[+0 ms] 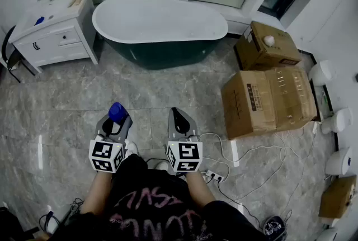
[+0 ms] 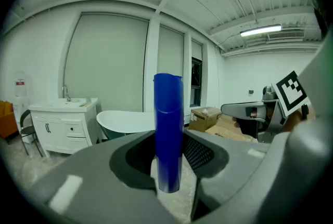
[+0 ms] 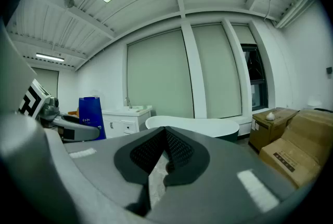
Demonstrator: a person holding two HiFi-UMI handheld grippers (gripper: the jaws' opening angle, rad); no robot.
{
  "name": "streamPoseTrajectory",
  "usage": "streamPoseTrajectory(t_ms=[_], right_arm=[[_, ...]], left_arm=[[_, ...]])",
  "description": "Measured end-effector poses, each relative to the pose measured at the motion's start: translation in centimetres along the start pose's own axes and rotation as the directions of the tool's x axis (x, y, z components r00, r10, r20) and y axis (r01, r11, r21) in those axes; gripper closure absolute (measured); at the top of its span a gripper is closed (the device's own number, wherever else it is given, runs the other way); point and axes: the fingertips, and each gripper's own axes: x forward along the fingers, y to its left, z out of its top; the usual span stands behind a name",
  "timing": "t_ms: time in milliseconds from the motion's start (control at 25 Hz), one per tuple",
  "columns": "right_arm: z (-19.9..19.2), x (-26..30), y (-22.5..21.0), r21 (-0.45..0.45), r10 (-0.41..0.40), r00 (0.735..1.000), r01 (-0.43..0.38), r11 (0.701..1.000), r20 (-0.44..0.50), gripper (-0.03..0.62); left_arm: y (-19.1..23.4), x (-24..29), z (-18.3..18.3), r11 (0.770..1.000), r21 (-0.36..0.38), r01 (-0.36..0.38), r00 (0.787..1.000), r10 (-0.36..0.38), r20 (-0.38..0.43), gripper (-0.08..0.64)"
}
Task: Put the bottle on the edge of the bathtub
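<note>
My left tool (image 1: 114, 124) clamps the bottle (image 1: 117, 112) low on its body, upright. It looks like light, stiff, slick plastic. My right tool (image 1: 180, 122) is closed, empty. The bathtub (image 1: 159, 19) is at twelve o'clock, well apart.

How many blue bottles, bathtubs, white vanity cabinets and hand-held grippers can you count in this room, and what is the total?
Blue plastic bottle: 1
White oval bathtub with dark green sides: 1
White vanity cabinet with drawers: 1
Grey two-jaw grippers: 2, the left gripper and the right gripper
Total: 5
</note>
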Motion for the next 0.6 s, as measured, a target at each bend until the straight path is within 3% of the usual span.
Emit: streamPoseTrajectory(t_ms=[600], right_arm=[[1.1,4.0,0.6,0.011,-0.036,0.999,0.035,0.999,0.023,0.578]], left_arm=[[3.6,2.8,0.5,0.999,-0.018,0.037,0.999,-0.037,0.000,0.396]])
